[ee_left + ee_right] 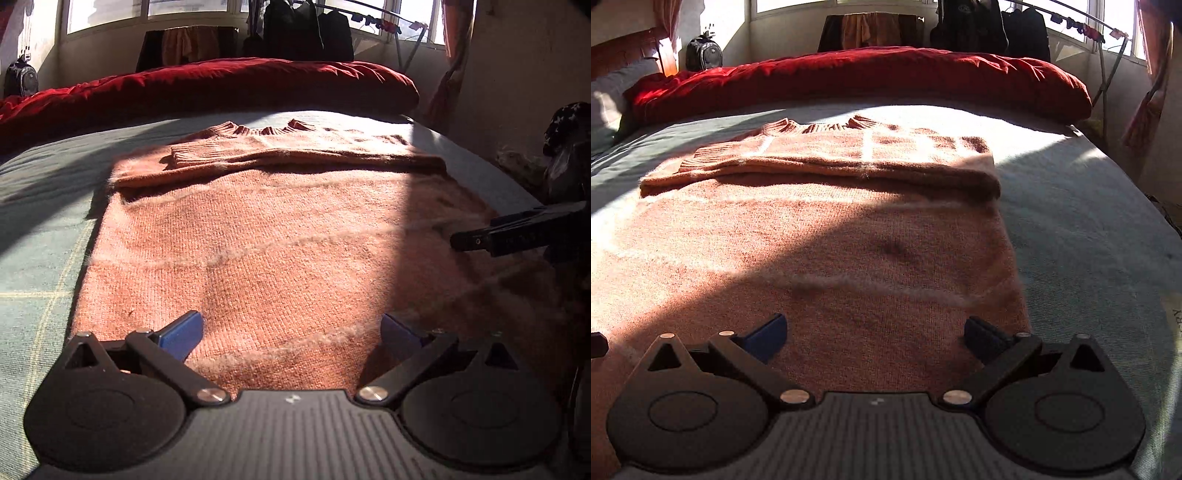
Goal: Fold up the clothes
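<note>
While sunlight fell in patches across the bed, the sweater (258, 236) lay flat on the grey-green bedspread (40, 266), an orange-pink fuzzy knit with faint pale stripes across the body. Both sleeves were folded across the chest, a ribbed cuff (192, 155) lying toward the left side. The ribbed collar (266, 129) sat at the far end, near a red duvet (221, 88) bunched along the far edge of the bed.

The left gripper (291, 332) was spread wide, blue-padded fingers (184, 332) apart and holding nothing. The hem region of the sweater lay directly ahead of and below it, between the two fingers; contact with the knit could not be determined. The garment extended forward away from it.

The right gripper (875, 336) was likewise wide open and empty. The sweater's right edge (1015, 266) ran just inside its right finger (982, 339), with bare bedspread beyond to the right. In the left wrist view, the right gripper entered from the right side, over the sweater's edge.
</note>
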Demonstrator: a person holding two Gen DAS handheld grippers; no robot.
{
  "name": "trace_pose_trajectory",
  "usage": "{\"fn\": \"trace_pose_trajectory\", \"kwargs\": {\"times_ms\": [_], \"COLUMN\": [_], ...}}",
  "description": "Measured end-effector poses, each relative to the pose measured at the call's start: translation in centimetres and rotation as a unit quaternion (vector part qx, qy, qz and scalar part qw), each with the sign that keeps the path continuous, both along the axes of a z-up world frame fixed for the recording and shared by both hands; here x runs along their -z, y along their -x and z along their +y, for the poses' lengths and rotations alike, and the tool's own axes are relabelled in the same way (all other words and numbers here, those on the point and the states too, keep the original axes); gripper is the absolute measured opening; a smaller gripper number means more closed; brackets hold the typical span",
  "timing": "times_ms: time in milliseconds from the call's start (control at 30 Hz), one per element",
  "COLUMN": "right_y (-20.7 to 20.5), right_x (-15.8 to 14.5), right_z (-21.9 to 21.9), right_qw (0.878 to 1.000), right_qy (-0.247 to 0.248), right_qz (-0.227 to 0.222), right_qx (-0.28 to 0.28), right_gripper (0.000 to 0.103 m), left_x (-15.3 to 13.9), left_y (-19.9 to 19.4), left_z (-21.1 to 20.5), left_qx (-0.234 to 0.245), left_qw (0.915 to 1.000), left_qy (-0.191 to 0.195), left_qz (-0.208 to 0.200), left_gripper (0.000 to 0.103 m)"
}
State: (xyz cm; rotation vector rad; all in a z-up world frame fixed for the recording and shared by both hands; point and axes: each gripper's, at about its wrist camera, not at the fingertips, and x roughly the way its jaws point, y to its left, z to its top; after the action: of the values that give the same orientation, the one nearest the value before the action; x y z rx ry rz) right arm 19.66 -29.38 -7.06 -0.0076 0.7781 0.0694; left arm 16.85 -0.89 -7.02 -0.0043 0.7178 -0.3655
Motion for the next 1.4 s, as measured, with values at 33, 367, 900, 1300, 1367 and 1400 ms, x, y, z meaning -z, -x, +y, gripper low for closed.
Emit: {"fn": "trace_pose_trajectory", "kwargs": {"times_ms": [33,367,900,1300,1367,1400], "right_y": [0.7,4.0,7.4,7.4,7.7,7.8], "right_x": [0.3,2.0,-1.9,0.2,0.5,0.6], "right_z": [0.1,0.0,1.6,-1.4,-1.5,-1.4], "right_qw": [1.000,0.999,0.984,0.982,0.982,0.983], "right_qy": [-0.002,-0.023,-0.155,-0.189,-0.185,-0.180], "right_qz": [-0.006,-0.041,-0.063,0.009,0.010,0.010], "right_qx": [-0.001,0.000,-0.063,0.021,0.022,0.020], "right_gripper": [0.103,0.103,0.103,0.103,0.103,0.103], "left_x": [0.1,0.9,0.0,0.2,0.2,-0.1], "left_y": [0.2,0.8,4.3,4.9,4.8,4.9], "left_z": [0.2,-1.1,-1.1,-0.5,-0.9,-1.0], "left_qx": [-0.004,-0.036,-0.052,-0.060,-0.064,-0.065], "left_qw": [1.0000,0.9990,0.9978,0.9976,0.9972,0.9972], "left_qy": [0.006,-0.025,-0.040,-0.034,-0.039,-0.036], "left_qz": [0.001,-0.010,0.001,-0.003,-0.005,-0.007], "left_gripper": [0.102,0.102,0.102,0.102,0.102,0.102]}}
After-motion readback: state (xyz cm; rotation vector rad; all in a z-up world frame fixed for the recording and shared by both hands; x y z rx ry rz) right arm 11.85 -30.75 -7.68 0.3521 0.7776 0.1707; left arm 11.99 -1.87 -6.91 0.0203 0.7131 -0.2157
